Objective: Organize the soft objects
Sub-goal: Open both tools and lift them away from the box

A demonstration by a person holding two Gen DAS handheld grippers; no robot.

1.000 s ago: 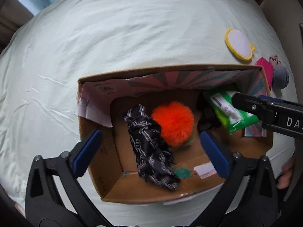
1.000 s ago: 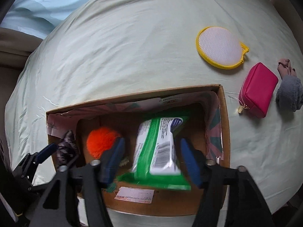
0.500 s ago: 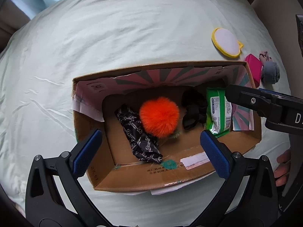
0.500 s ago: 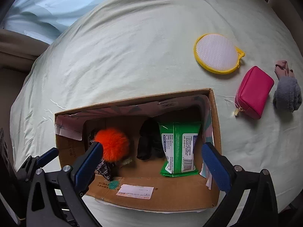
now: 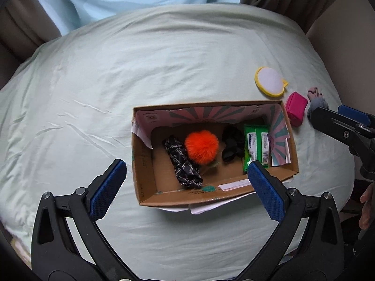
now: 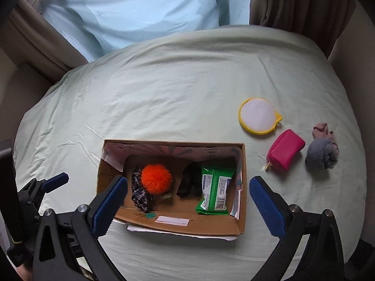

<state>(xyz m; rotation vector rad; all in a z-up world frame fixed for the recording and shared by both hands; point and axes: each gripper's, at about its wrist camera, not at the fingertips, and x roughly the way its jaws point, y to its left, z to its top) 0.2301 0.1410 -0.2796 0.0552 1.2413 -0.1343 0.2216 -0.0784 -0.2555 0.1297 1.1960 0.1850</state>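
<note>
Right wrist view: wipes pack lies boxed between the spread, empty right hand-held gripper fingers

The left black two-finger gripper with blue textured pads is held high, its jaws spread wide and gripping nothing. The right black two-finger gripper with blue pads hangs alongside it, equally wide and unloaded. At the far right edge of the left view, bare fingers of the person's right hand show.
</note>
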